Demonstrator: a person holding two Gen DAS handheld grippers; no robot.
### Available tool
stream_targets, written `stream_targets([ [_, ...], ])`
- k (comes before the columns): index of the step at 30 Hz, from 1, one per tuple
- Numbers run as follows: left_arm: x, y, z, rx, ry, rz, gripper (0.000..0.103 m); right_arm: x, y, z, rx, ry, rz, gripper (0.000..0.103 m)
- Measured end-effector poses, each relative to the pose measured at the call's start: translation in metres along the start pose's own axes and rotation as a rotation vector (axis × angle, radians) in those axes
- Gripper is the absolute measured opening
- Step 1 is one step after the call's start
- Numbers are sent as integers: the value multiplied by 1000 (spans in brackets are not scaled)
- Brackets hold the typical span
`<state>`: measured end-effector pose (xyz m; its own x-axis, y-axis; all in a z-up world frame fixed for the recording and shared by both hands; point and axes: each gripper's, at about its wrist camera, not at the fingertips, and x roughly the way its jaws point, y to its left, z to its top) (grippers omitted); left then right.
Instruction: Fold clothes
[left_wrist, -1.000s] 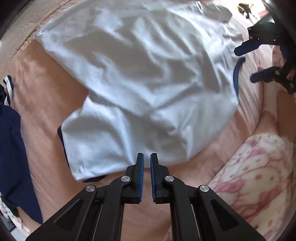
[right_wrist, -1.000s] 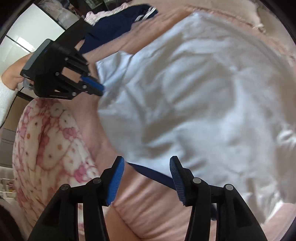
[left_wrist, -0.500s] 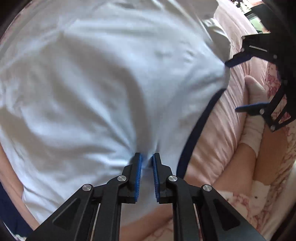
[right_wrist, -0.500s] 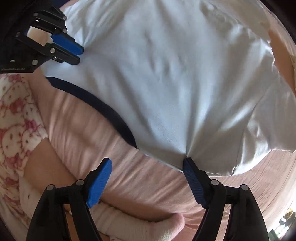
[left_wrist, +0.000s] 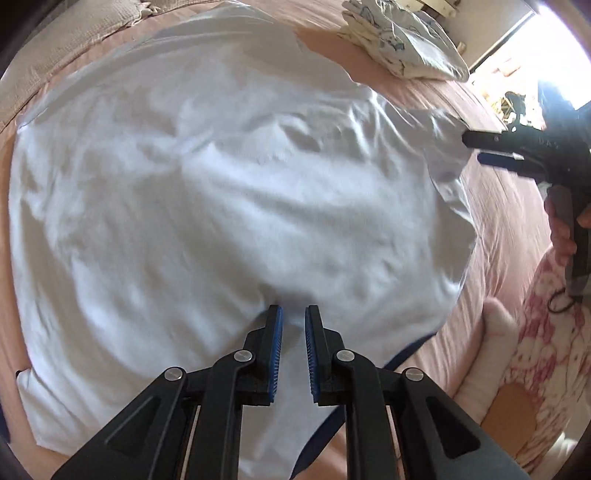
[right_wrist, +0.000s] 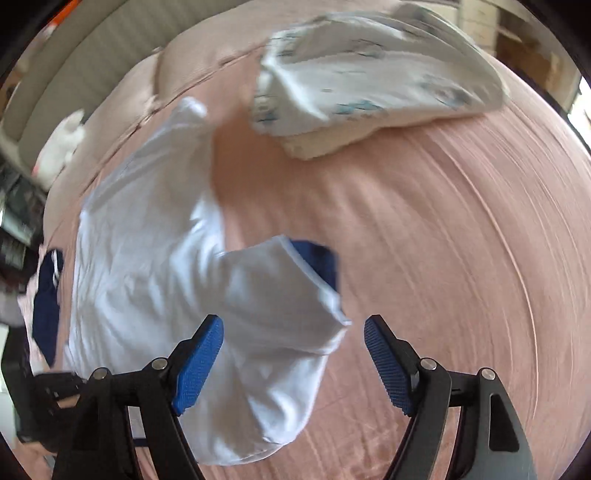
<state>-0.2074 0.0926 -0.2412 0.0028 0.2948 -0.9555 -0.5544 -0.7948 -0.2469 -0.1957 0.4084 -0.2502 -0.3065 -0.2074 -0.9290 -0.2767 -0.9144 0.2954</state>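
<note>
A white T-shirt (left_wrist: 229, 192) with navy trim lies spread on the pink bed sheet (left_wrist: 509, 206). My left gripper (left_wrist: 293, 321) hovers over the shirt's near hem, its jaws a narrow gap apart with white cloth showing between them; whether they pinch it I cannot tell. The right gripper (left_wrist: 480, 149) shows at the right, by the shirt's sleeve. In the right wrist view the right gripper (right_wrist: 293, 332) is wide open above that sleeve (right_wrist: 280, 288), whose navy inside (right_wrist: 317, 258) shows.
A folded white printed garment (right_wrist: 369, 81) lies at the far side of the bed; it also shows in the left wrist view (left_wrist: 402, 40). A navy garment (right_wrist: 46, 295) lies left. The person's patterned pyjama leg (left_wrist: 546, 354) and white sock (left_wrist: 491, 354) are at the right.
Both grippers swung right over the shirt. The right gripper moved from the hem to the sleeve and stayed open. The left gripper's jaws parted slightly.
</note>
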Motion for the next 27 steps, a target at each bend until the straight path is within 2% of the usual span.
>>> stream_targets([
  [2,3,6,4,-44,20,-11,11,14,-15,-5,113,41,8,79],
  [5,-5,13,3,-101,48,-53,11,35,-29,-9,198,130,114,79],
  [7,-16,10,-1,-79,30,-61,11,40,-20,-9,162,140,138,77],
  [8,-21,8,-4,-63,18,-59,11,40,-12,-8,119,129,151,73],
  [9,-25,6,-9,-49,5,-49,11,40,-4,-8,80,123,166,46],
  [10,-30,4,-14,-40,-7,-37,11,40,4,-7,50,125,179,29],
  [11,-34,6,-20,-44,-25,-26,11,39,9,-8,27,121,176,29],
  [12,-37,9,-27,-56,-46,-18,11,39,14,-9,13,116,180,23],
  [13,-39,16,-33,-85,-65,-8,11,39,18,-11,0,114,195,11],
  [14,-41,23,-40,-133,-83,2,11,33,15,-9,-14,102,210,7],
  [16,-43,36,-54,-245,-114,22,11,14,20,-5,-84,41,212,8],
  [18,-47,44,-61,-298,-169,-18,14,-3,51,-5,-213,-31,224,8],
  [19,-49,45,-60,-304,-190,-43,17,-8,73,-9,-308,-40,254,8],
  [20,-49,39,-58,-303,-208,-49,30,-6,96,-20,-415,-1,282,8],
  [21,-49,24,-55,-296,-226,-38,50,-1,117,-35,-518,58,298,9],
  [22,-48,12,-53,-284,-243,-37,58,4,137,-50,-620,117,314,13],
  [23,-46,5,-51,-269,-260,-44,62,8,151,-65,-706,170,310,17],
  [25,-36,-15,-39,-242,-284,-68,62,4,153,-79,-760,168,306,18],
  [27,-37,-25,-42,-215,-306,-110,62,-16,140,-66,-695,90,351,18],
])
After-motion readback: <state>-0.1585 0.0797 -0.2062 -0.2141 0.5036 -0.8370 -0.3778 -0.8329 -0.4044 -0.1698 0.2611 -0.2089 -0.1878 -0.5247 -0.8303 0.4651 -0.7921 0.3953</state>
